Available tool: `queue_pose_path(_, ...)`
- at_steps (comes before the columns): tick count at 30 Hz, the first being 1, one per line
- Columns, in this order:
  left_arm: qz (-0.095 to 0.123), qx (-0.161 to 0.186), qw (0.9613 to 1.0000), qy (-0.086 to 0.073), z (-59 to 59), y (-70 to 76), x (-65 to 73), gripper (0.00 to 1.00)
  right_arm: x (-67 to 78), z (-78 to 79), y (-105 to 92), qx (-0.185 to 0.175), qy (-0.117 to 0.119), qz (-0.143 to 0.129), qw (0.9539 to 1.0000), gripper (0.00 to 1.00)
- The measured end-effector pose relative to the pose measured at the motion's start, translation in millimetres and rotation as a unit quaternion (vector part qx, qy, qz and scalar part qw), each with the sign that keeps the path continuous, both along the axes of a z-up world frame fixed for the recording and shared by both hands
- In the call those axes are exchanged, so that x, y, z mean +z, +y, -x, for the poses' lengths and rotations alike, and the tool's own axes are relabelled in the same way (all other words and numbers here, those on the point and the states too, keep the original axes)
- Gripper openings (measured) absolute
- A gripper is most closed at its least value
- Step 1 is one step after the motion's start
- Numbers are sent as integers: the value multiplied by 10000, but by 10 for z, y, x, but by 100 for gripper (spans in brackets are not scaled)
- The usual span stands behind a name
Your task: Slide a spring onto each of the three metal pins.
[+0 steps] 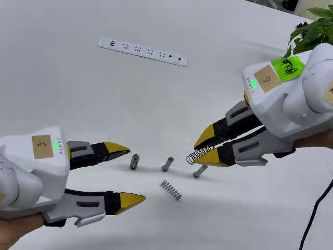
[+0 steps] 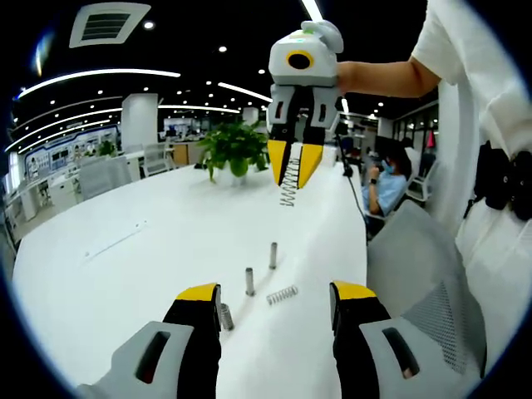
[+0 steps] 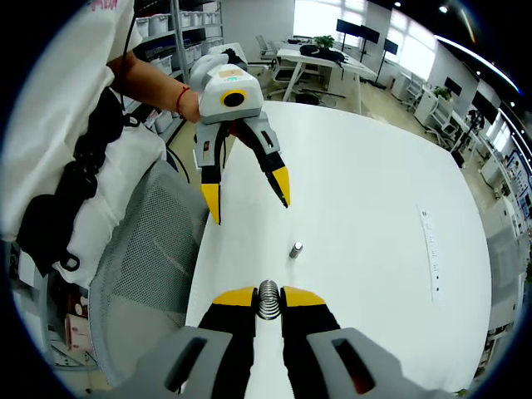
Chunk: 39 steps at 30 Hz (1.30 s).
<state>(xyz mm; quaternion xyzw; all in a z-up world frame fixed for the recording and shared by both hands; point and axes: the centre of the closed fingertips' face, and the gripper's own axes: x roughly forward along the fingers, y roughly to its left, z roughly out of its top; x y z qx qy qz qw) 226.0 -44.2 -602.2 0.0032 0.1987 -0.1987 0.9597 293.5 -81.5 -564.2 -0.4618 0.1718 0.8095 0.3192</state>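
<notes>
On a white bench [image 1: 78, 104], upright in a short row: a sprung pin [image 1: 135, 161], coil already round it, nearest the left hand-held gripper [image 1: 129, 175]; a middle pin [image 1: 167, 164], bare; an end pin [image 1: 200, 171], bare too, close to the right hand-held gripper [image 1: 204, 151]. In front of the middle pin, flat on the bench and touching nothing, a loose spring [image 1: 170, 190].

On the left: spread wide, nothing between the yellow tips. In the left gripper view, sprung pin [image 2: 224, 316] just beside one jaw, loose spring [image 2: 283, 294] lying in the gap ahead.

On the right: pressed together on a spring [image 1: 199, 154], pinched at one end, most of the coil jutting past the tips. Raised off the bench in the left gripper view, with the spring [image 2: 288, 187] hanging over the two bare pins, clear of both. End-on in the right gripper view, same spring [image 3: 268, 299] clamped between both tips.

Farther back, a strip [image 1: 142, 51]; at the far corner, a plant [image 1: 312, 31]; by the right edge, a black cable [image 1: 312, 219].
</notes>
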Motion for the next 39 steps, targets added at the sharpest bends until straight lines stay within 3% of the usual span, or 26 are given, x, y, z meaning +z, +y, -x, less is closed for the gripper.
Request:
queue_pose_path(13, -56, 20, 9999, 139, 85, 137, -218, 73, -278, -201, 191, -22, -413, 195, 9990, 12)
queue_pose_path(16, -31, 0, 9999, 170, 83, 144, -272, 83, -352, -245, 225, -33, -502, 238, 9985, 12)
queue_pose_path(19, 75, -30, 9998, 159, 81, 144, -307, 86, -440, -289, 268, -40, -642, 272, 9976, 12)
queue_pose_path(21, 96, -50, 9999, 101, 74, 135, -314, 90, -487, -301, 291, -42, -659, 298, 9974, 12)
queue_pose_path(26, 194, -59, 9997, 160, 67, 122, -367, 96, -670, -314, 331, -54, -647, 431, 9970, 12)
queue_pose_path(28, 305, -18, 9995, 114, 58, 119, -356, 99, -738, -307, 342, -51, -657, 478, 9967, 12)
queue_pose_path(33, 469, 62, 9989, 64, 42, 129, -358, 100, -849, -308, 365, 15, -744, 553, 9957, 12)
queue_pose_path(39, 488, 107, 9987, 92, 33, 122, -379, 100, -979, -303, 378, 24, -713, 658, 9953, 12)
